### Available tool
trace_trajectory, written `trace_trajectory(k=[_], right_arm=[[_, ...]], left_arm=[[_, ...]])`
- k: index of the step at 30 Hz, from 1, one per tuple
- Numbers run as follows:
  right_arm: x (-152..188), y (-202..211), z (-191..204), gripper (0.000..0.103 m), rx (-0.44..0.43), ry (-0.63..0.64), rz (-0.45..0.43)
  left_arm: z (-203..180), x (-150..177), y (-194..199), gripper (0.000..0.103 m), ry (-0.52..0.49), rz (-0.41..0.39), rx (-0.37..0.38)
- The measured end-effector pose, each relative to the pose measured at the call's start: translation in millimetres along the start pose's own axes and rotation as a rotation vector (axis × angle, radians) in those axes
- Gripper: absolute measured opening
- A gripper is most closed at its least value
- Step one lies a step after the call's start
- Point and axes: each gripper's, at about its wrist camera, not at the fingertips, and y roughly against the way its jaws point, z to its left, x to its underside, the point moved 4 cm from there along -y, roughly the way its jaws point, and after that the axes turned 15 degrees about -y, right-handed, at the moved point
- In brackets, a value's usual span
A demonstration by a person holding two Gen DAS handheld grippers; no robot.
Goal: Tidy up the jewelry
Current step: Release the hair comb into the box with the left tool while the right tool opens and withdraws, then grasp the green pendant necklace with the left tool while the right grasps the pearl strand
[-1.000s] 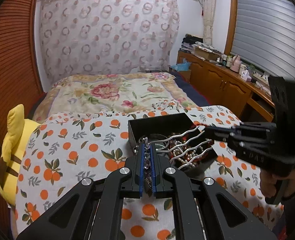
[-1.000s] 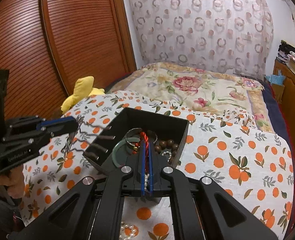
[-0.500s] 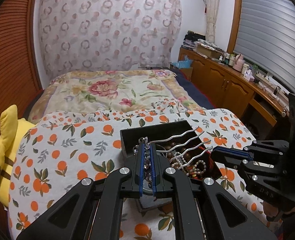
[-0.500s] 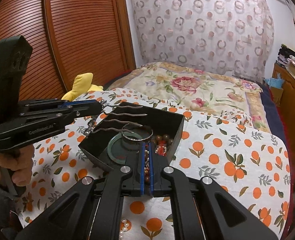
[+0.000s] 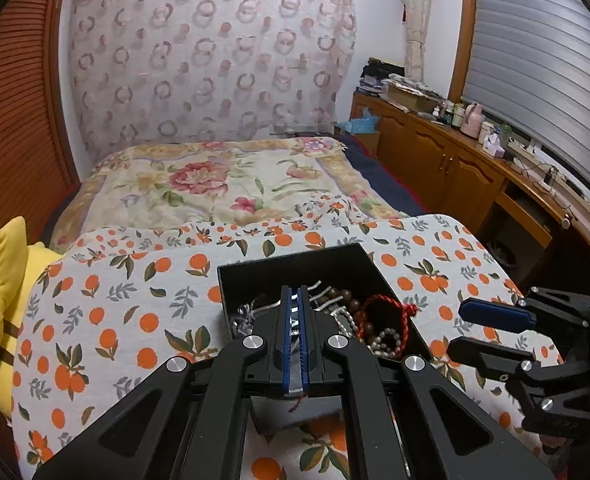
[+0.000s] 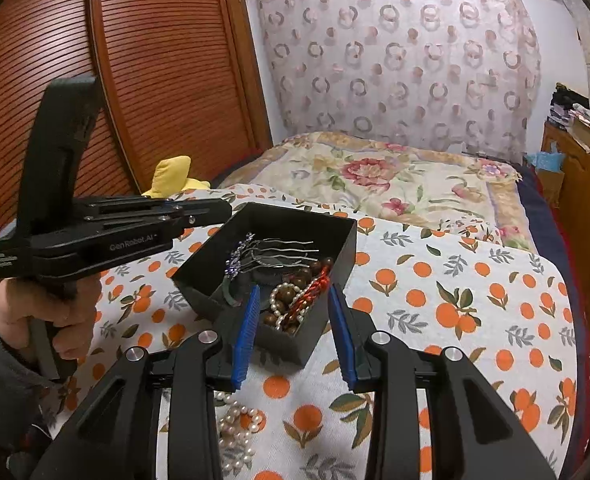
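Observation:
A black open box [image 5: 295, 264] [image 6: 347, 240] sits on the orange-print cloth and holds a silver hair comb [image 6: 279, 254], brown beads [image 6: 295, 280], pearls [image 5: 387, 340] and a red cord bracelet [image 5: 387, 312] [image 6: 315, 288]. My left gripper [image 5: 294, 296] is over the box's near left part, its jaws nearly closed with nothing gripped; the comb lies in the box below it. My right gripper [image 6: 295, 300] is open and empty at the box's near end. It shows at the right in the left wrist view [image 5: 467, 328]. A pearl strand [image 6: 235, 424] lies on the cloth outside the box.
A yellow plush toy [image 5: 7, 304] lies at the table's left edge. A bed with a floral quilt [image 5: 223, 184] is behind the table. A wooden cabinet [image 5: 455, 168] runs along the right wall, a slatted wooden door [image 6: 155, 80] along the left.
The left gripper lowered the hair comb into the box and no longer holds it. The right gripper opened and let the bracelets fall into the box.

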Motion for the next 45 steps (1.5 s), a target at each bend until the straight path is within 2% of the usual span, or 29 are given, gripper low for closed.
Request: trace_trajectory(k=[8, 22, 28, 30, 32, 34, 36, 38, 45], right_arm=[[28.5, 17.5, 1.9, 0.038, -0.027, -0.034, 0.005], [79.4, 29.0, 14.2, 0.038, -0.001, 0.035, 0.066], [92.1, 17.8, 14.2, 0.038, 0.000, 0.033, 0.109], [93.9, 12.8, 16.8, 0.037, -0.008, 0.034, 0.124], [94.8, 5.9, 22.6, 0.037, -0.015, 0.041, 0.140], [95.2, 0.4, 27.3, 0.037, -0.021, 0.046, 0.151], [95.1, -3.6, 29.7, 0.037, -0.024, 0.044, 0.163], [94.2, -8.6, 29.8, 0.037, -0.018, 0.038, 0.175], [90.9, -22.2, 25.9, 0.037, -0.005, 0.010, 0.215]], left_arm=[[-12.8, 34.1, 25.6, 0.003, -0.036, 0.007, 0.028], [-31.2, 102.7, 54.7, 0.005, -0.039, 0.061, 0.078], [-31.5, 119.2, 49.5, 0.019, -0.038, 0.094, 0.067], [-31.8, 123.1, 45.9, 0.035, -0.042, 0.110, 0.061], [-31.5, 125.7, 42.7, 0.043, -0.045, 0.122, 0.052], [-32.2, 127.7, 40.3, 0.045, -0.049, 0.131, 0.057], [-33.7, 128.3, 39.0, 0.054, -0.056, 0.139, 0.058], [-35.2, 128.2, 38.3, 0.059, -0.065, 0.141, 0.061], [-37.7, 130.6, 33.2, 0.059, -0.074, 0.170, 0.065]])
